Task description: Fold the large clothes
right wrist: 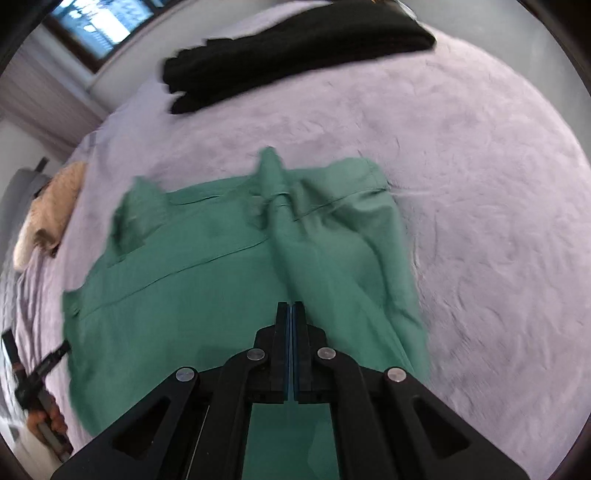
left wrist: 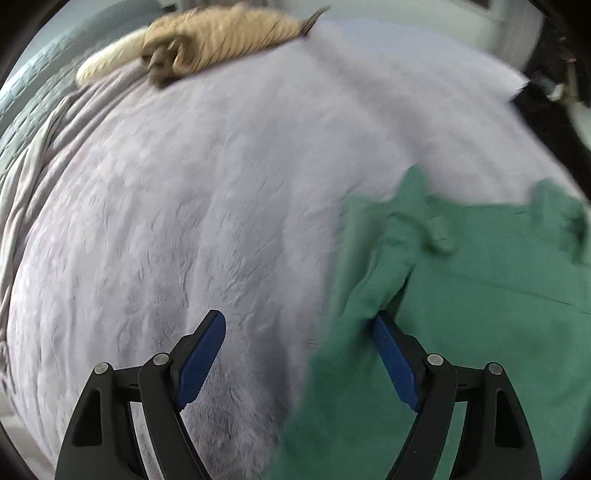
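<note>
A large green garment (right wrist: pixel 207 295) lies spread on the lilac bedspread (right wrist: pixel 480 221). My right gripper (right wrist: pixel 291 306) is shut on a fold of the green garment and pulls a ridge of cloth toward me. In the left wrist view the same green garment (left wrist: pixel 461 314) fills the lower right. My left gripper (left wrist: pixel 299 325) is open above the garment's left edge; its right finger (left wrist: pixel 391 354) is over the green cloth and its left finger (left wrist: pixel 203 354) is over the bedspread (left wrist: pixel 184 203).
A folded black garment (right wrist: pixel 295 55) lies at the far side of the bed. A tan knitted garment (left wrist: pixel 221 37) lies at the far left, also showing in the right wrist view (right wrist: pixel 55 206). A window (right wrist: pixel 99 26) is beyond the bed.
</note>
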Tool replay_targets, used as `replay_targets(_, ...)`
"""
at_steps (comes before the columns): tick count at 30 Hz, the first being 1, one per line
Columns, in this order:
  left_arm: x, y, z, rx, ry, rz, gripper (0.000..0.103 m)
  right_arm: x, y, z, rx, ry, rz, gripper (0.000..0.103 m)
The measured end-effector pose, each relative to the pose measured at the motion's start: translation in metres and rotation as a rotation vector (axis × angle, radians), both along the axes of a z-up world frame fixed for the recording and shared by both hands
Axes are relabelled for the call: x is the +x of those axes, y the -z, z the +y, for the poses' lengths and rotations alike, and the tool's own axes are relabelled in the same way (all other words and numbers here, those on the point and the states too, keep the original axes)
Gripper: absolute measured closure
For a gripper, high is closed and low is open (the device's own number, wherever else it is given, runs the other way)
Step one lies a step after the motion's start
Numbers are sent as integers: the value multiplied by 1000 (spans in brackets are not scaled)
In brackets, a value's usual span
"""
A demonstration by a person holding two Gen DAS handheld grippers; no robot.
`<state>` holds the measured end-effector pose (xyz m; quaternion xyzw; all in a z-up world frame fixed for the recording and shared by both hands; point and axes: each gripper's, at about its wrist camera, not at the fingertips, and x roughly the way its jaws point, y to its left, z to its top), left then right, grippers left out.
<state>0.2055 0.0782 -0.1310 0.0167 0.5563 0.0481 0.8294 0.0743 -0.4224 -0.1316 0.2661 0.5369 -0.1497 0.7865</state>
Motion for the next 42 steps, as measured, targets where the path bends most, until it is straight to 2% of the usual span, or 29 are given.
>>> replay_targets(1, 0, 9, 6, -11, -13, 23, 20, -1, 10, -9, 7, 44, 27, 103)
replay_targets(3, -5, 7, 21, -59, -30, 30, 20, -9, 11, -23, 62, 110, -1, 103)
replay_targets(5, -14, -6, 28, -36, -7, 15, 20, -21, -2, -29, 47, 148, -5, 103)
replay_targets(7, -31, -22, 32, 1, 33, -7, 21, -32, -16, -26, 32, 127, -13, 103)
replay_targets(10, -60, -40, 35, -35, 93, -6, 21, -56, -41, -8, 40, 62, -43, 101)
replay_targets(12, -80, -38, 33, -38, 116, 10, 21, -71, -47, 14, 51, 10, -40, 101)
replay_targets(14, -92, -24, 32, -6, 128, 45, 21, -85, -42, 26, 42, -3, -12, 101)
replay_targets(15, -99, -16, 31, 5, 122, 71, 21, -96, -35, 25, 28, 3, 20, 101)
replay_targets(17, -108, 8, 41, -42, 86, 132, 20, -108, -10, 21, 6, 37, 104, 102)
replay_targets(19, -114, 12, 50, -81, 55, 155, 19, -125, 5, 11, 76, 74, 106, 103)
replay_targets(20, -117, 9, 54, -75, 51, 161, 19, -132, 3, 8, 95, 99, 98, 103)
replay_targets(24, -134, -1, 69, -4, 63, 190, 19, -143, -17, 16, 46, 101, 138, 100)
replay_targets(29, -159, -12, 89, -8, 13, 230, 19, -163, -30, 30, 104, 117, 167, 100)
replay_targets(36, -195, -38, 67, -14, 112, 236, 19, -169, -33, 84, 174, 45, 214, 100)
replay_targets(42, -251, -66, 11, -20, 176, 247, 19, -166, -34, 131, 208, -29, 244, 100)
